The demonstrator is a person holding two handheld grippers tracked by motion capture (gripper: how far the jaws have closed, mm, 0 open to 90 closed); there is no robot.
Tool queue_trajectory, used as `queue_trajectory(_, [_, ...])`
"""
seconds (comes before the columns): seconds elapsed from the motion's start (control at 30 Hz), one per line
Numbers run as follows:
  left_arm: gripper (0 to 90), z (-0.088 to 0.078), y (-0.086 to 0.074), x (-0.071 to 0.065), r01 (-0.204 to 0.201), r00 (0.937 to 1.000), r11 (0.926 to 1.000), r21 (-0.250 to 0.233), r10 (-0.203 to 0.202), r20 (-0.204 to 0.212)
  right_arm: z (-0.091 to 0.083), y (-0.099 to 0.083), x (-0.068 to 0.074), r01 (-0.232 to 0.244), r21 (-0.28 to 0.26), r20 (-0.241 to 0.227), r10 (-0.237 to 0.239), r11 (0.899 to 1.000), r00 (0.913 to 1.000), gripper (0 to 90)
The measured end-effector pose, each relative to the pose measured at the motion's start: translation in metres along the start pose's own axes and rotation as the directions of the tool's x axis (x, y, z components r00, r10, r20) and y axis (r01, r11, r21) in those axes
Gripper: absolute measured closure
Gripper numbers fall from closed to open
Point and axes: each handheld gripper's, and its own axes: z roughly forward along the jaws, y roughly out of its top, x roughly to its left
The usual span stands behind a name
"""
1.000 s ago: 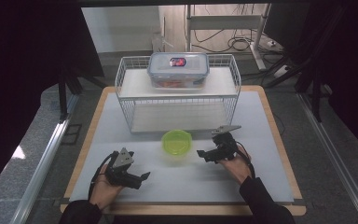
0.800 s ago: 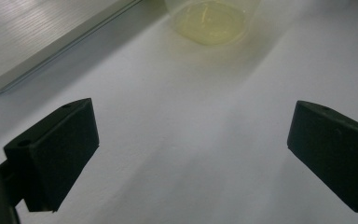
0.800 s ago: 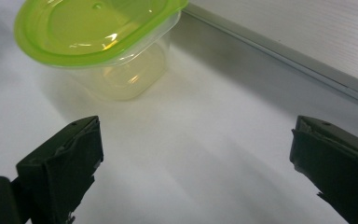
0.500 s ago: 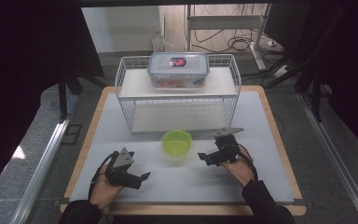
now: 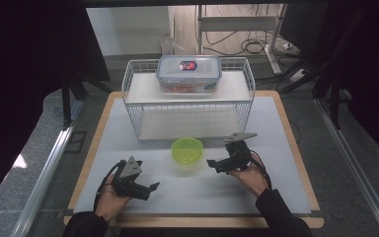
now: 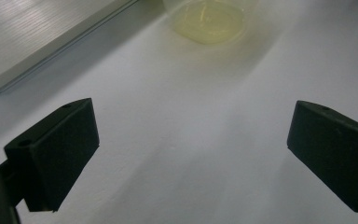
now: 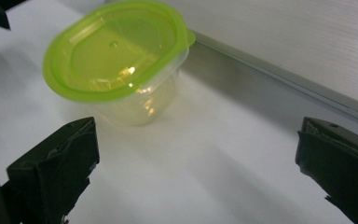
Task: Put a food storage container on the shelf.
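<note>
Table (image 5: 286, 143): white mat on a wooden board; all other things stand on it
Rack (image 5: 137, 118): white wire rack at the far middle of the table; its lower shelf edge is seen also in both gripper views
Box (image 5: 189, 74): clear storage box with blue-grey lid on top of the rack; a small dark and red label on the lid, writing too small to read
Container (image 7: 116, 70): small clear tub with green lid, upright on the mat just in front of the rack, between the two grippers; no writing visible on it
Right gripper (image 5: 216, 166): jaws wide apart after just opening, nothing between them; the container is near, ahead of the jaws and toward their left side, not touching
Left gripper (image 5: 150, 190): jaws wide apart and empty, low over the mat; the container is farther ahead, apart from it
</note>
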Motion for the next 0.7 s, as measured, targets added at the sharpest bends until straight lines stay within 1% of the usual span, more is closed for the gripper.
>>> queue_trajectory(0.13, [2.0,0.0,0.0,0.0,-0.002,1.0,1.0,0.001,0.002,0.0,0.0,0.005,0.0,-0.048,0.006,-0.029,0.048,0.999,0.9984,0.2])
queue_trajectory(0.17, [2.0,0.0,0.0,0.0,-0.002,1.0,1.0,0.001,0.002,0.0,0.0,0.005,0.0,-0.048,0.006,-0.029,0.048,0.999,0.9984,0.2])
queue_trajectory(0.2, [1.9,0.0,0.0,0.0,-0.002,1.0,1.0,0.002,0.002,-0.001,0.001,0.007,-0.001,-0.099,0.025,-0.071,0.101,0.995,0.9924,6.4])
queue_trajectory(0.23, [2.0,0.0,0.0,0.0,-0.002,1.0,1.0,0.002,0.002,-0.001,0.001,0.007,-0.001,-0.099,0.025,-0.071,0.101,0.995,0.9924,6.4])
queue_trajectory(0.27, [2.0,0.0,0.0,0.0,-0.002,1.0,1.0,0.002,0.002,-0.001,0.002,0.009,-0.003,-0.121,0.02,-0.103,0.122,0.992,0.9871,12.6])
queue_trajectory(0.33, [2.0,0.0,0.0,0.0,-0.003,1.0,1.0,0.002,0.003,-0.001,0.002,0.012,-0.003,-0.12,0.015,-0.121,0.121,0.993,0.9853,17.2])
queue_trajectory(0.4, [2.0,0.001,0.0,0.0,-0.004,1.0,1.0,0.003,0.004,-0.001,0.003,0.014,-0.003,-0.119,0.012,-0.122,0.12,0.993,0.9853,23.7])
queue_trajectory(0.5, [2.0,0.001,0.0,0.0,-0.006,1.0,1.0,0.004,0.006,-0.002,0.008,0.017,-0.004,-0.133,0.013,-0.141,0.133,0.991,0.981,31.6])
queue_trajectory(0.57, [2.0,0.001,0.0,0.0,-0.006,1.0,1.0,0.003,0.006,-0.002,0.011,0.018,-0.004,-0.133,0.016,-0.147,0.134,0.991,0.9801,32.7])
queue_trajectory(0.6, [2.0,0.001,0.0,0.0,-0.007,1.0,1.0,0.004,0.007,-0.002,0.015,0.019,-0.004,-0.145,0.023,-0.163,0.147,0.989,0.9757,36.8])
queue_trajectory(0.63, [2.0,0.001,0.0,0.0,-0.007,1.0,1.0,0.004,0.007,-0.002,0.015,0.019,-0.004,-0.145,0.023,-0.163,0.147,0.989,0.9757,36.8])
queue_trajectory(0.67, [2.0,0.001,0.0,0.0,-0.007,1.0,1.0,0.004,0.007,-0.002,0.017,0.02,-0.005,-0.157,0.029,-0.177,0.16,0.987,0.9712,38.0])
queue_trajectory(0.7, [2.0,0.001,0.0,0.0,-0.008,1.0,1.0,0.005,0.008,-0.002,0.02,0.021,-0.006,-0.183,0.041,-0.185,0.187,0.982,0.9647,40.2])
